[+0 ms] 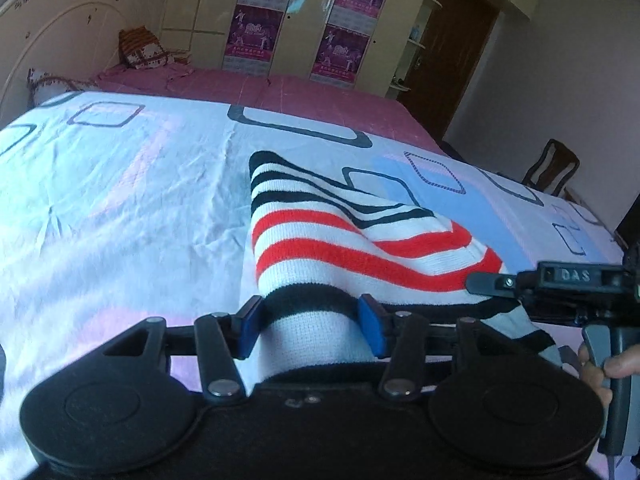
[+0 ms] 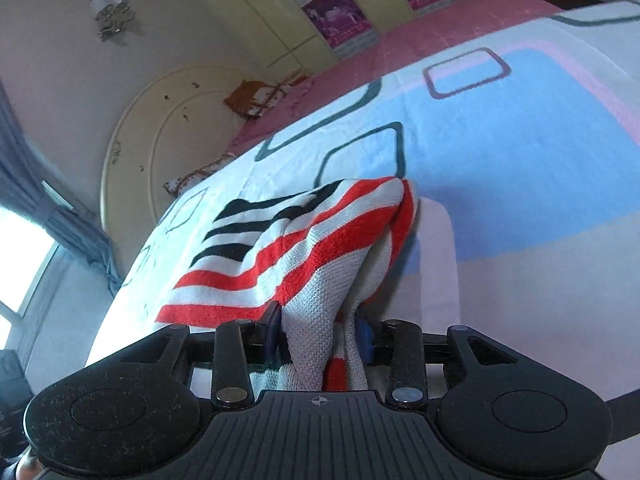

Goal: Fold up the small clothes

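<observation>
- A bedroom: a bed [image 1: 120, 184] spread with a white sheet printed with blue and pink blocks and dark rounded squares, over a pink cover [image 1: 304, 88]; behind it stand cream wardrobes hung with purple posters [image 1: 256, 32], and a rounded cream headboard [image 2: 132, 136] sits at one end.
- A knitted garment [image 1: 320, 240], white with red and black stripes, lies partly on the sheet and is raised at its near edge, directly ahead of both grippers.
- The left gripper [image 1: 312, 322] is clamped on the garment's near hem, a bunched white-and-black band pinched between its blue pads [image 1: 370, 326].
- The right gripper [image 2: 320, 334] is closed on a gathered fold of the same garment, knit squeezed between its fingers, the cloth rising ahead of it to a red-striped peak.
- In the left wrist view, the right gripper's black finger enters from the right side and touches the garment's edge beside the left gripper; the person's hand [image 1: 600, 368] grips its handle below.
- A dark wooden chair [image 1: 554, 168] stands beyond the bed's far side, near a brown door [image 1: 452, 52].
</observation>
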A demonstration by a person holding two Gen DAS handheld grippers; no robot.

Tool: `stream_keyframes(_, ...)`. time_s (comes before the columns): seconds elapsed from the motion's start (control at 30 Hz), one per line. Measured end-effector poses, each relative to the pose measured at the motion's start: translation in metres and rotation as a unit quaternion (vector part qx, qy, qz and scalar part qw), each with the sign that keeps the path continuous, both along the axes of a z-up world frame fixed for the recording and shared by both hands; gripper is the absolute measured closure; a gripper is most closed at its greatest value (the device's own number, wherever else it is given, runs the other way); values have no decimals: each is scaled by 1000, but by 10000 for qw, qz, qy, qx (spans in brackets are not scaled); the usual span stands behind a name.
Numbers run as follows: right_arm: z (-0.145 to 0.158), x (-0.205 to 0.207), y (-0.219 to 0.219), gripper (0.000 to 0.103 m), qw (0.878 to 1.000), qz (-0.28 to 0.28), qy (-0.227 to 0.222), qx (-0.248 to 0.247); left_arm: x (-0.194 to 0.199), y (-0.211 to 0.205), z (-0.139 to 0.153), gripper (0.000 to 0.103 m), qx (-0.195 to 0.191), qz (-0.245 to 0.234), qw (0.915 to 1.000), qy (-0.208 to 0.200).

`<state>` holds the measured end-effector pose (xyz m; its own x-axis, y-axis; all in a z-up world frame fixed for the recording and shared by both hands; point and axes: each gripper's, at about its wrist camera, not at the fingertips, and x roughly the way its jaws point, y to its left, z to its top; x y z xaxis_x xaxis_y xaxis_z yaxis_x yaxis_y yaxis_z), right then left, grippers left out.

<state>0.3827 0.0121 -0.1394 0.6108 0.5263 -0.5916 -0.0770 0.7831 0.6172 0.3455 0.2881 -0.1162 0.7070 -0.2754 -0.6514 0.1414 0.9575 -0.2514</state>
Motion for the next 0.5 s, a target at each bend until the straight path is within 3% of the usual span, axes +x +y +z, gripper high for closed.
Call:
stream_keyframes(0.13,-1,6,7,67,9996,-79,56,-271,-6,0,5,55,155,-3,9997,-162)
stream_keyframes(0.27,27,-14,26,70,9911,289,-942,-891,-16,2,27,55,125,-30,9982,-578)
stream_keyframes(0.33,27,-16,37,70,9839,461,-1116,-1321,-15,-1,34,55,237,-128,9971,-719)
stream_keyframes(0.4,14,-13,35,70,9829,438,-986,-1492,-9,-4,34,55,305,-194,9967,-732)
stream_keyframes(0.43,3,-9,29,69,9867,327,-710,-1423,-5,-5,33,55,302,-208,9969,-701)
stream_keyframes(0.5,-11,-7,10,69,9960,2,-364,-811,2,-7,29,55,321,-265,9972,-627)
